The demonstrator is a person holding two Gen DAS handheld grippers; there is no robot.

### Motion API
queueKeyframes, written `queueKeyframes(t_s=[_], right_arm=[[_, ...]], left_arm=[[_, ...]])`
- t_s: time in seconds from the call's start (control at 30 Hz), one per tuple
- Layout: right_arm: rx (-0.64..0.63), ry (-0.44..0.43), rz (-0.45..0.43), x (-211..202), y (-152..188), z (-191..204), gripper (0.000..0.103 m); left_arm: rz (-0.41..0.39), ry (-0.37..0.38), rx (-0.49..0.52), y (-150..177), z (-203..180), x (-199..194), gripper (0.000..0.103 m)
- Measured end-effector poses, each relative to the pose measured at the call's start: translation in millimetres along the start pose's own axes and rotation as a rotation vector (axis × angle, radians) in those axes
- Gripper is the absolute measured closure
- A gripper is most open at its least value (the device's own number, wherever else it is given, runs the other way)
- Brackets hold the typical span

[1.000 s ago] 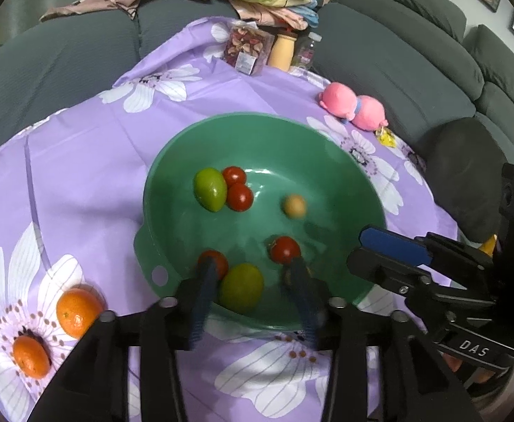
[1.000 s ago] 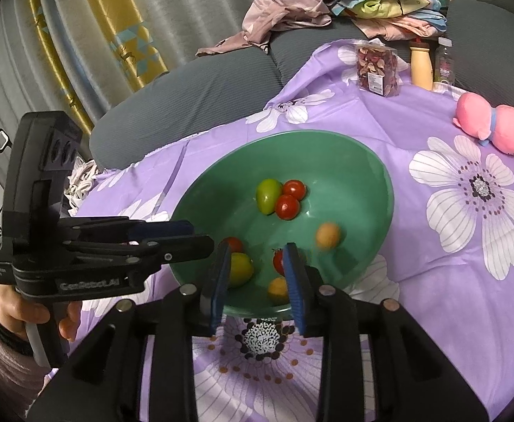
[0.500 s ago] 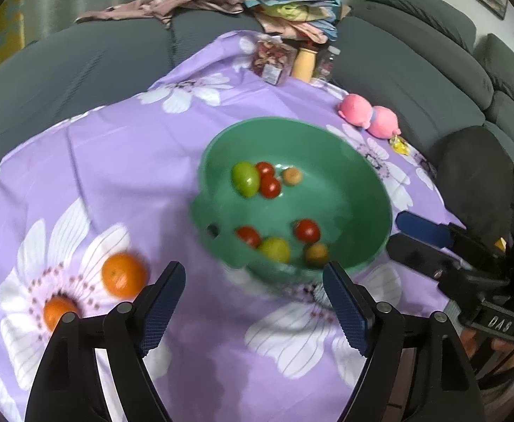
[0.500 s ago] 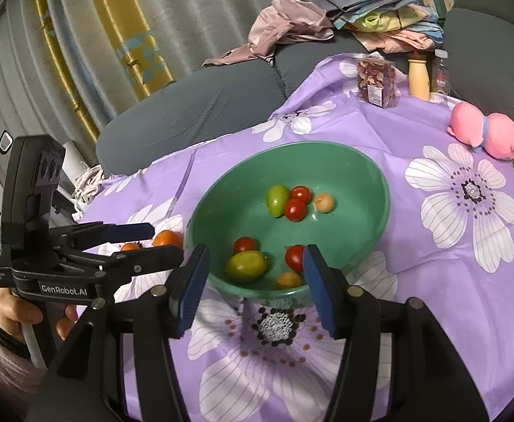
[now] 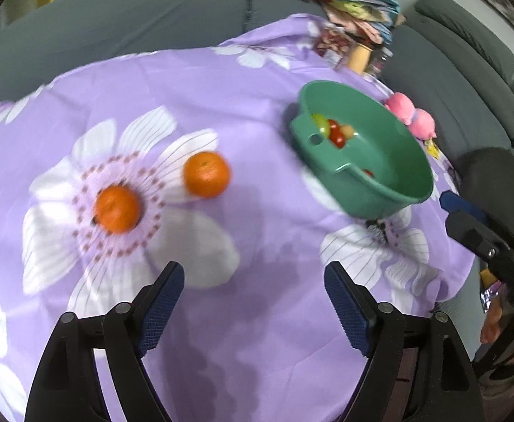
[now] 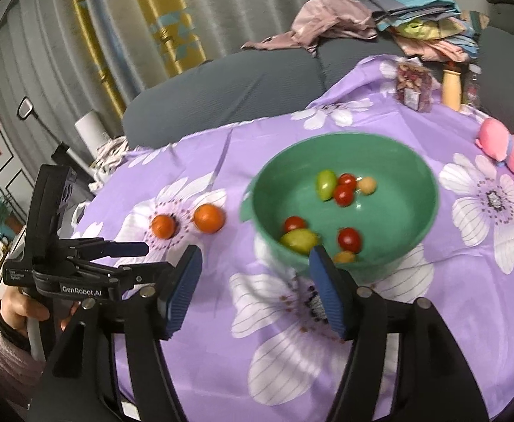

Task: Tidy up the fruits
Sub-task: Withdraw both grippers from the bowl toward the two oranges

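Two round, bright oranges (image 5: 206, 174) (image 5: 117, 209) lie side by side on a purple flowered table (image 5: 257, 246). Both the left tongs (image 5: 253, 307) and right tongs (image 6: 253, 290) have just been opening and stand spread, nothing between them.

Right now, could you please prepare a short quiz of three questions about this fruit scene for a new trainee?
1. True or false: both oranges lie inside the green bowl.
2. How many oranges are on the purple cloth?
3. Multiple choice: the left gripper is A) shut on an orange, B) open and empty, C) shut on the bowl's rim.

Key:
1. False; the nearer orange and the farther orange lie on the cloth beside the bowl.
2. Two.
3. B.
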State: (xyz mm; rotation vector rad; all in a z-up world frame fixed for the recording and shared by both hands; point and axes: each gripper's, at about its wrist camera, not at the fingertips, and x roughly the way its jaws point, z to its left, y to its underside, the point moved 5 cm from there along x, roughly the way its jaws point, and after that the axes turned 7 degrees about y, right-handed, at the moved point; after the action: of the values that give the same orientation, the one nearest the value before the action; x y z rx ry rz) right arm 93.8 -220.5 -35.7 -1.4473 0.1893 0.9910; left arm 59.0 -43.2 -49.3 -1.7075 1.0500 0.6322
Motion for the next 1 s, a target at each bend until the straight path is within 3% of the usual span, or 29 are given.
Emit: queueKeyframes(t_s=[0.07,0.23,0.3,0.6,1.0], right_arm=[[-0.008,-0.013,0.016,2.2,4.8,7.7,0.031],[-0.043,-0.015,0.066,10.0,17.8,28.9,0.026],[-0.060,-0.010,0.083,12.2,21.6,37.6,0.018],[-0.108,-0.027,0.107,13.1,25.8,60.8,0.017],[-0.187,-0.037,0.156,24.9,34.1,88.0,0.017]], left_arm=[[-0.008,-0.005,-0.018,5.7,6.0,-6.4,0.007],[-0.013,-0.013,-0.056,20.3,20.6,-19.2,0.005],[-0.016,-0.024,-0.062,24.8,25.6,-22.5,0.004],[-0.036,-0.029,-0.134,43.7,51.2,-39.0,0.004],[-0.047,-0.011,-0.149,49.0,58.2,-43.2,0.003]])
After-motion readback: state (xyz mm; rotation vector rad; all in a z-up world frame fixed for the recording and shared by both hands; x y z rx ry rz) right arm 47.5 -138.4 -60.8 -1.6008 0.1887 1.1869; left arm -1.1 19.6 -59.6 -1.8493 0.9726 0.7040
